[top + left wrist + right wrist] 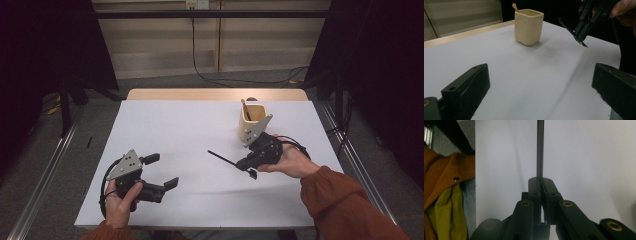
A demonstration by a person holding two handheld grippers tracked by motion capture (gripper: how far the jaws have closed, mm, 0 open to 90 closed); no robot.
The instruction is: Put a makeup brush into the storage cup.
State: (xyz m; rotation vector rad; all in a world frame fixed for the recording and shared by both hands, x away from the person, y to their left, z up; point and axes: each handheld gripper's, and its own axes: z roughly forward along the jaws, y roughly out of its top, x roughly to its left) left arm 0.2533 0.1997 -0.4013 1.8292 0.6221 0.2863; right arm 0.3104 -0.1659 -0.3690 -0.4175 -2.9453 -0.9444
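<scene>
My right gripper (248, 167) hovers over the right half of the table, shut on a thin black stick (221, 157) that juts out to the left above the white surface. The right gripper view looks straight along this stick (540, 150), pinched between the closed jaws of the right gripper (540, 181). Just behind that hand stands a cream square cup (252, 125) with a wooden stick (245, 107) leaning inside. My left gripper (161, 171) rests low at the front left, open and holding nothing. From the left gripper view, the cup (528, 27) and the black stick (567, 27) lie ahead of the left gripper (541, 82).
A white sheet covers the table (175, 130), with a strip of wooden tabletop (215, 94) bare at the far edge. Metal rails (45, 165) run along the floor on both sides. An orange sleeve (345, 205) comes in at the bottom right.
</scene>
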